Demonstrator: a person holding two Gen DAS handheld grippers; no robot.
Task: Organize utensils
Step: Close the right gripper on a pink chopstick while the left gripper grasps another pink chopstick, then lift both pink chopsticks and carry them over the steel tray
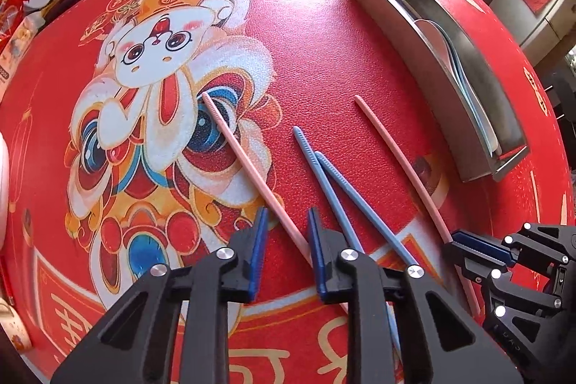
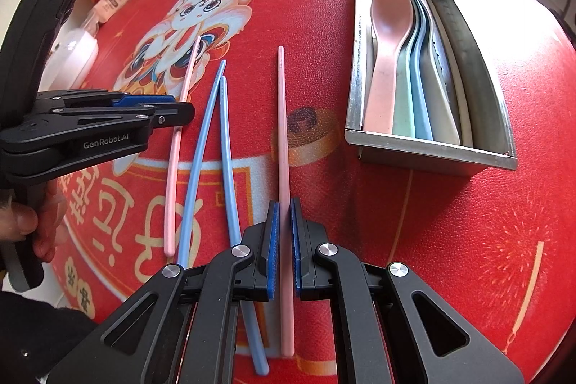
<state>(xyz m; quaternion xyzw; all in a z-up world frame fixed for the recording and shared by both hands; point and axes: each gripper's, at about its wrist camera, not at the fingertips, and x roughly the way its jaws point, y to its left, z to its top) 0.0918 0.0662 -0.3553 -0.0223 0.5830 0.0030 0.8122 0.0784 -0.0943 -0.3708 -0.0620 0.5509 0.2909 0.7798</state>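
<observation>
Chopstick retrieval is the step in hand: the right gripper straddles one pink chopstick, fingers narrowly parted and not yet clamped. The next move likely calls for closing and carrying it to the steel tray near the tabletop's far right edge. The left gripper hovers released over the second pink chopstick. Count: two pink chopsticks, two blue chopsticks, roughly four spoons in the tray.

Bare mat separates pink chopstick from metal tray.
</observation>
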